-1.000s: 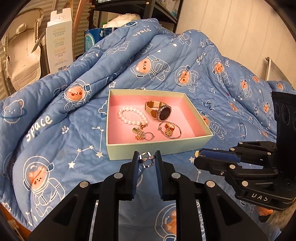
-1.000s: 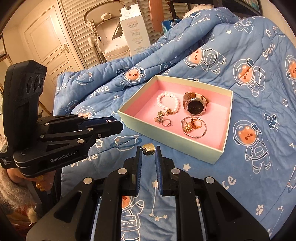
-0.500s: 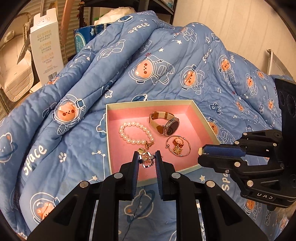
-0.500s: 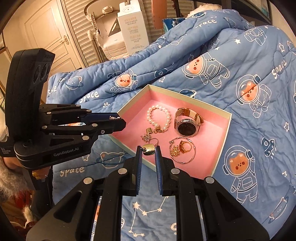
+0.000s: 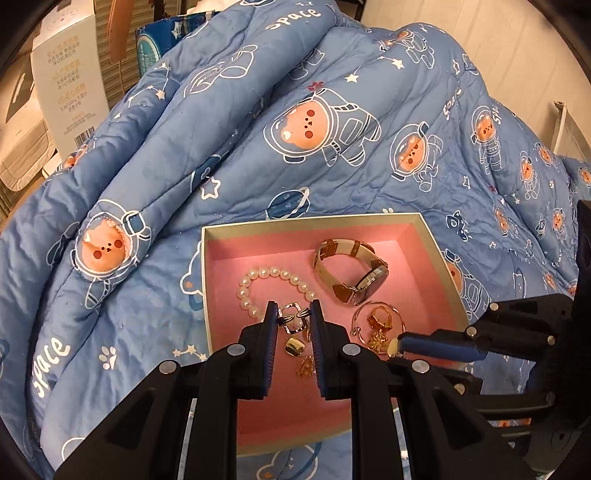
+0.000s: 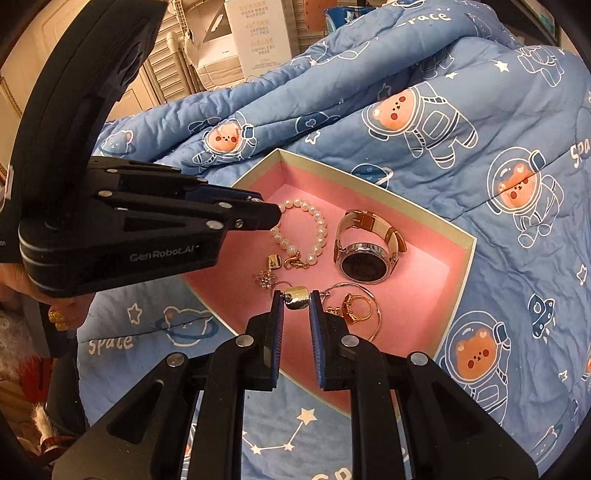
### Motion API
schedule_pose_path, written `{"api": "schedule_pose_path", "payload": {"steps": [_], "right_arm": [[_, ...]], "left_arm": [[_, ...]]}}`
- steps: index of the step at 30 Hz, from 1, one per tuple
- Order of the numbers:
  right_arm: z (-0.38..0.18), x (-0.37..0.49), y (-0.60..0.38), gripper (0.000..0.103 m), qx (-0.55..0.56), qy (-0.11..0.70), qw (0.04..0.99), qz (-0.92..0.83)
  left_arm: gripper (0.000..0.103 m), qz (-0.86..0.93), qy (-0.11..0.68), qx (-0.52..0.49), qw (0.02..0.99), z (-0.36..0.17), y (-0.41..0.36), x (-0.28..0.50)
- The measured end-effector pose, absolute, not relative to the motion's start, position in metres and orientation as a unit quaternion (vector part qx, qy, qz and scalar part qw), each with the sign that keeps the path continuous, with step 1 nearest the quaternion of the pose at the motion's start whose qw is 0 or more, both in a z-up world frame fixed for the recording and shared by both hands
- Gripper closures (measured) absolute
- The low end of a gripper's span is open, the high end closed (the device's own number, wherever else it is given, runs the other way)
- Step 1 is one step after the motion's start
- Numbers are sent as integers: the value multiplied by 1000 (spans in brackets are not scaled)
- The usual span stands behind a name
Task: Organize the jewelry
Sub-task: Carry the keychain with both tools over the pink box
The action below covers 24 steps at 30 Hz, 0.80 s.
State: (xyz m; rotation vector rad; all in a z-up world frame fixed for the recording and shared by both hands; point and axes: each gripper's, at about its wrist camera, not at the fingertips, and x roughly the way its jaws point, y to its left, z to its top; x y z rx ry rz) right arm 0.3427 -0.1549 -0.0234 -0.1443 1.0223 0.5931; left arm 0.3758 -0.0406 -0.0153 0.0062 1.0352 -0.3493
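Observation:
A pink-lined jewelry box (image 5: 436, 254) (image 6: 463, 254) lies on the blue quilt. It holds a pearl bracelet (image 5: 266, 275) (image 6: 317, 225), a watch (image 5: 354, 273) (image 6: 364, 260), a gold ring on a hoop (image 5: 378, 321) (image 6: 356, 308) and small gold charms (image 5: 295, 347) (image 6: 271, 264). My left gripper (image 5: 293, 317) is shut on a silver earring (image 5: 291, 314) above the box's near left part. My right gripper (image 6: 296, 299) is shut on a gold earring (image 6: 297, 297) above the box's near edge.
The crumpled blue space-bear quilt (image 5: 314, 129) (image 6: 461, 110) rises behind the box. A white carton (image 5: 62, 77) (image 6: 258, 33) stands at the back by slatted doors. Each gripper shows in the other's view, the right (image 5: 480, 343), the left (image 6: 147, 225).
Both grippers have moved forward from in front of the box to over its inside, each still holding its earring. The box now looks larger and closer.

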Motion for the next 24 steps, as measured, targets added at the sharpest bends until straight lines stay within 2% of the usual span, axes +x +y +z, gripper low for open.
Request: {"api": "schedule_pose_path", "payload": {"steps": [24], "right_arm": [[-53,373,-140,88,-80,533,790,293]], "left_arm": [[86,-162,523,37,836,-41,-58,402]]}}
